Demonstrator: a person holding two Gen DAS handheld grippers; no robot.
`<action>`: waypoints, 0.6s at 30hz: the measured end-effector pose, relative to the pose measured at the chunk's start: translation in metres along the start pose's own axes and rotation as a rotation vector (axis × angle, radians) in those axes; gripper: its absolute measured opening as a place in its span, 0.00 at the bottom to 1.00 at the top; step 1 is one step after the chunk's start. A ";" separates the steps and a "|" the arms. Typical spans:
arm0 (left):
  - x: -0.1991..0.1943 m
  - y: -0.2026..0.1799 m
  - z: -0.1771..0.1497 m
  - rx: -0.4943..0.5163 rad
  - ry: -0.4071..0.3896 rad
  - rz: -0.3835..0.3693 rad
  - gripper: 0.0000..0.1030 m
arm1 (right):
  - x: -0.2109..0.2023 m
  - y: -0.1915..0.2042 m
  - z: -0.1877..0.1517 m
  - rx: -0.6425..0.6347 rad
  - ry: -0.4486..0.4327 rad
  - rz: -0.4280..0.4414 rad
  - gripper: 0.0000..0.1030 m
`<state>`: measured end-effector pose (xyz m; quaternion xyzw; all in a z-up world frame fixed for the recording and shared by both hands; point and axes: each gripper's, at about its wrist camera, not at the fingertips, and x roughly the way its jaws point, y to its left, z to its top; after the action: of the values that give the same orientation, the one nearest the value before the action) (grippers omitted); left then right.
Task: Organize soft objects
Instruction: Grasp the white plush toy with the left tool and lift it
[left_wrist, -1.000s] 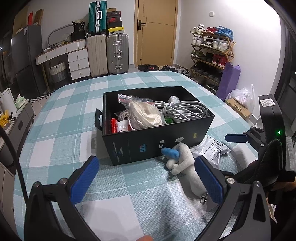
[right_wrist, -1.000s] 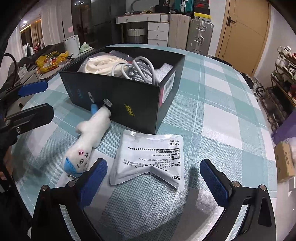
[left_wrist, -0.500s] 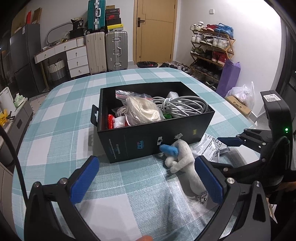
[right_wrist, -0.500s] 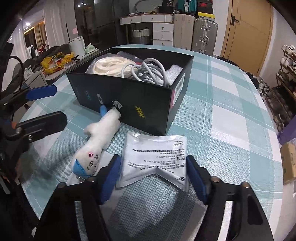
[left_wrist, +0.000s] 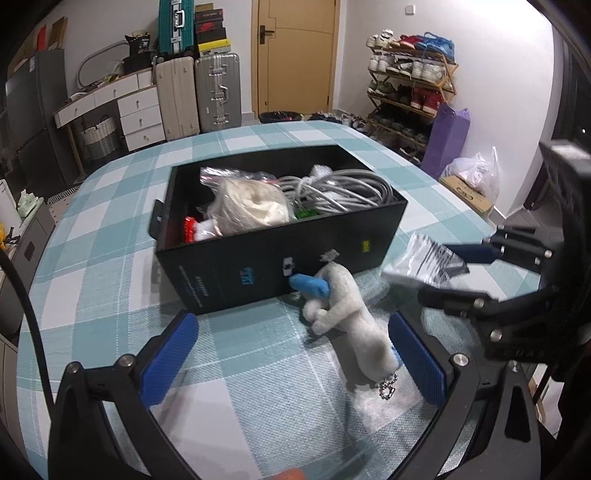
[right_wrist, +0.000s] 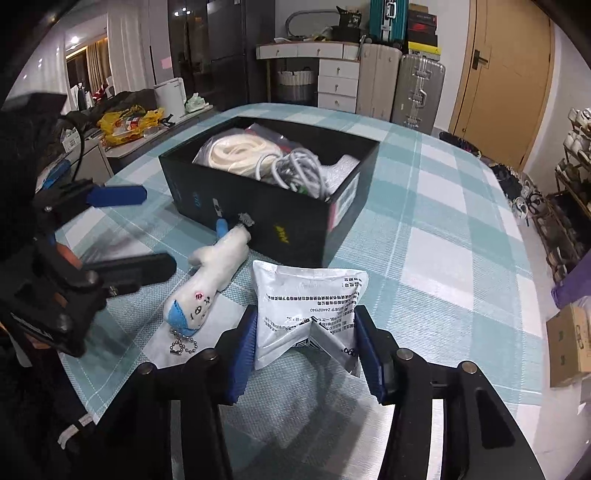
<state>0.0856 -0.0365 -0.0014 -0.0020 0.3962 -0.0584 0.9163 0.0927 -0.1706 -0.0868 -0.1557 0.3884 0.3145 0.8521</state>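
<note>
A black box (left_wrist: 280, 266) (right_wrist: 269, 218) on the checked tablecloth holds grey cables (left_wrist: 332, 188), a bagged cream bundle (left_wrist: 247, 206) and small items. A white plush toy (left_wrist: 347, 314) (right_wrist: 207, 280) with a blue tip and a bead chain lies against the box's front wall. My right gripper (right_wrist: 306, 350) is shut on a silver printed pouch (right_wrist: 306, 306) and holds it lifted off the table; the pouch also shows in the left wrist view (left_wrist: 424, 262). My left gripper (left_wrist: 291, 358) is open and empty, the toy just inside its right finger.
The table (right_wrist: 443, 221) is round with its edge close on my side. Suitcases (left_wrist: 218, 96), a white drawer unit (left_wrist: 140, 110), a door and a shoe rack (left_wrist: 410, 92) stand behind it. A side counter with yellow bags (right_wrist: 129, 122) is at the left.
My right gripper closed on the silver pouch and lifted it off the table. The left gripper stayed open and shifted slightly nearer the toy and box.
</note>
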 end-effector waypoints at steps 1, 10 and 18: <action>0.002 -0.001 0.000 0.002 0.007 -0.001 1.00 | -0.001 -0.002 0.000 0.005 -0.003 -0.004 0.49; 0.018 -0.014 0.001 0.002 0.058 -0.050 0.87 | -0.005 -0.010 -0.002 0.025 -0.012 -0.012 0.49; 0.029 -0.019 -0.001 -0.019 0.104 -0.116 0.56 | -0.004 -0.009 -0.003 0.026 -0.013 -0.012 0.49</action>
<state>0.1029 -0.0580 -0.0221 -0.0304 0.4429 -0.1075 0.8896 0.0950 -0.1807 -0.0852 -0.1449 0.3858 0.3054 0.8584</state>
